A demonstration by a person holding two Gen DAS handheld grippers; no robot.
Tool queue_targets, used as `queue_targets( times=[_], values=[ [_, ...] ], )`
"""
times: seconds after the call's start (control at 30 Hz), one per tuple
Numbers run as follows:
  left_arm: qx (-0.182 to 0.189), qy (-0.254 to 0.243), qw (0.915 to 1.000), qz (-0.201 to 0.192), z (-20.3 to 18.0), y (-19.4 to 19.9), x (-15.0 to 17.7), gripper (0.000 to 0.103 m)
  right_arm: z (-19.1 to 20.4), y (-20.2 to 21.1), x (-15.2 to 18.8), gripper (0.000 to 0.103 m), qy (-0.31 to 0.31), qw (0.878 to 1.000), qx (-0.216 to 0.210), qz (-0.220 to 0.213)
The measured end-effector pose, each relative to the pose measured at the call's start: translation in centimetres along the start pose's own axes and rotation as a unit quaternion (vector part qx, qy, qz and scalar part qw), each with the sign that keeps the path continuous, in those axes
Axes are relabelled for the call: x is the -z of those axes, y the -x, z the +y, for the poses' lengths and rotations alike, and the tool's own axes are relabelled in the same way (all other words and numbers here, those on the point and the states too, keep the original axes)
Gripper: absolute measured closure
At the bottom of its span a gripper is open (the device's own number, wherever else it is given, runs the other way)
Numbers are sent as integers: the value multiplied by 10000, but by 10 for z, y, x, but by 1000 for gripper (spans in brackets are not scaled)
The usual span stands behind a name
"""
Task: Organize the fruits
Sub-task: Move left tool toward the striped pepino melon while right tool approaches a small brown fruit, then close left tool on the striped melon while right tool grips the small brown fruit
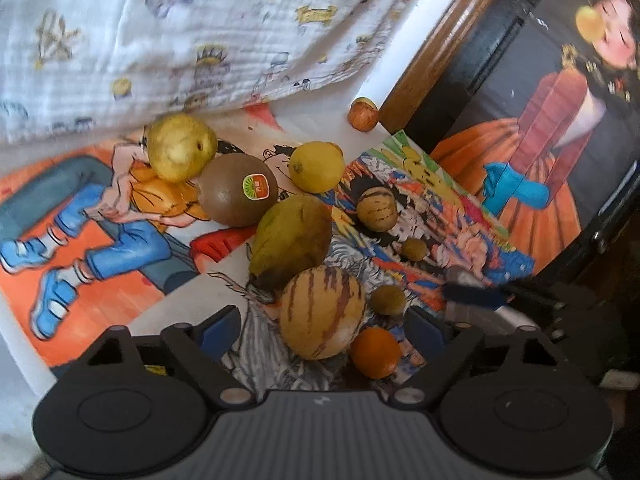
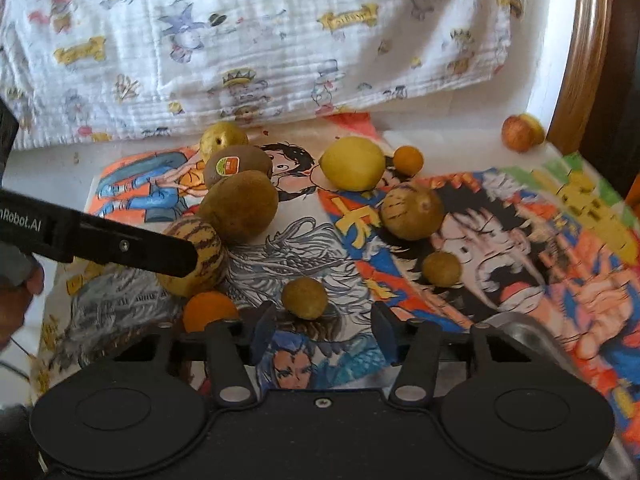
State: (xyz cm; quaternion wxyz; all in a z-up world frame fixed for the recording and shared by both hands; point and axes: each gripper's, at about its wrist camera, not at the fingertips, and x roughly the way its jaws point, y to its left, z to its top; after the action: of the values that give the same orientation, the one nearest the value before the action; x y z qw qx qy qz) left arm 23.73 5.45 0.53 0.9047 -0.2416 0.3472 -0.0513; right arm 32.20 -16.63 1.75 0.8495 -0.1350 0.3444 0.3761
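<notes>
On the left of the left wrist view lies the pear [image 1: 180,148], touching the kiwi [image 1: 238,190] with its sticker, and next to that the mango [image 1: 294,234] and the big striped melon [image 1: 322,312]. The left gripper [image 1: 320,330] has its jaws spread wide, one on each side of this striped melon, but the pads do not press on it yet. Further right are the lemon [image 1: 316,166], a small striped melon [image 1: 377,209], two small brown fruits, a small orange [image 1: 376,353] and, far at the bed edge, an apple [image 1: 363,114].

I judge the sorting is hardly begun: all fruits lie loose and mixed on the comic posters [image 1: 100,248], no group is formed, and no container for them is clearly seen.

The right wrist view shows what the other does not: the left gripper's black finger [image 2: 120,244] from the side, crossing in front of the striped melon, and a second small orange [image 2: 408,160] behind the lemon. The right gripper [image 2: 322,330] has its jaws partly apart and empty, with a small brown fruit [image 2: 304,298] just ahead of them
</notes>
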Motion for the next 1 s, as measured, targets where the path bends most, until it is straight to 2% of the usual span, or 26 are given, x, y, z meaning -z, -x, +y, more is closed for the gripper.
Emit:
queue_targets(
  times=[0.23, 0.4, 0.53, 0.77, 1.0],
  values=[
    [0, 188, 9998, 54, -4, -11, -3, 23, -6, -16, -1, 57, -243, 9995, -168, 81],
    [-116, 194, 9997, 103, -5, -15, -3, 38, -5, -22, -1, 64, -230, 9994, -259, 54],
    [-197, 235, 9995, 124, -5, -16, -4, 47, -3, -23, 0, 74, -227, 9992, -324, 10],
    [-257, 256, 9993, 104, -6, -14, -3, 48, -5, -12, 4, 74, -266, 9993, -253, -79],
    [-286, 93, 9995, 66, -20, -7, -3, 49, -30, 27, 25, 74, -712, 9966, 19, -412]
  ],
)
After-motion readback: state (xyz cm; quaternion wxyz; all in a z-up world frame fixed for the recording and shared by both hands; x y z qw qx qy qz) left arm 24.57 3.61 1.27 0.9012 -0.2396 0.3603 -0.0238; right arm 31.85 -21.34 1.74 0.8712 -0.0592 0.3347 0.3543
